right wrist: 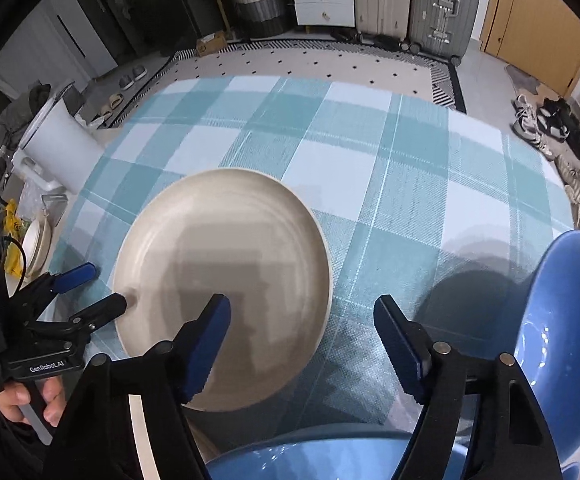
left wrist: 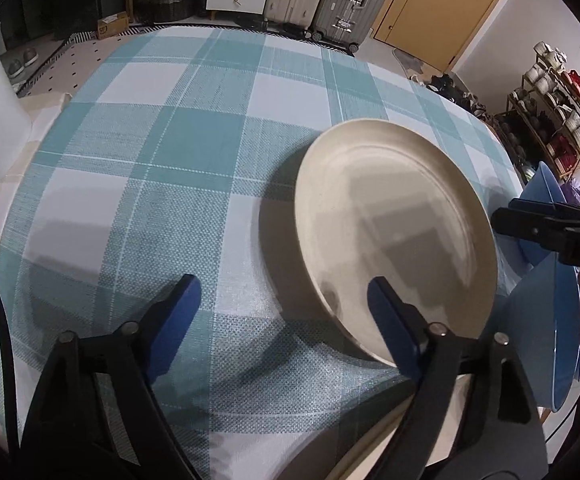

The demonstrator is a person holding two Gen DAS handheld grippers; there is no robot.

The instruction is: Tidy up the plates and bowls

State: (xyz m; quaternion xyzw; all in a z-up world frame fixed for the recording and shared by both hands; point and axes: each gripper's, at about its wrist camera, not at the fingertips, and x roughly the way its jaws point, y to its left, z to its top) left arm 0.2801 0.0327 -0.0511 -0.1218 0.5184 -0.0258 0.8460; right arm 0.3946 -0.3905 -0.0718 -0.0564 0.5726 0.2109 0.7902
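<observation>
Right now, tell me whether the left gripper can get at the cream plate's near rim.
Probably yes. The left gripper is open, with one finger already over the cream plate at its rim and the other outside it on the checked tablecloth. Nothing lies between them; the right gripper hangs off to the side.

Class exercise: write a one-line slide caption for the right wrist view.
Open right gripper above a cream plate on a checked tablecloth, blue bowls alongside, left gripper straddling the plate's rim.

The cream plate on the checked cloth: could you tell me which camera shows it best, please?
The right wrist view: the cream plate shows almost whole, with only its near edge behind a gripper finger. In the left wrist view the plate sits off to the right, stretched by the lens, its near rim partly hidden by a finger.
</observation>
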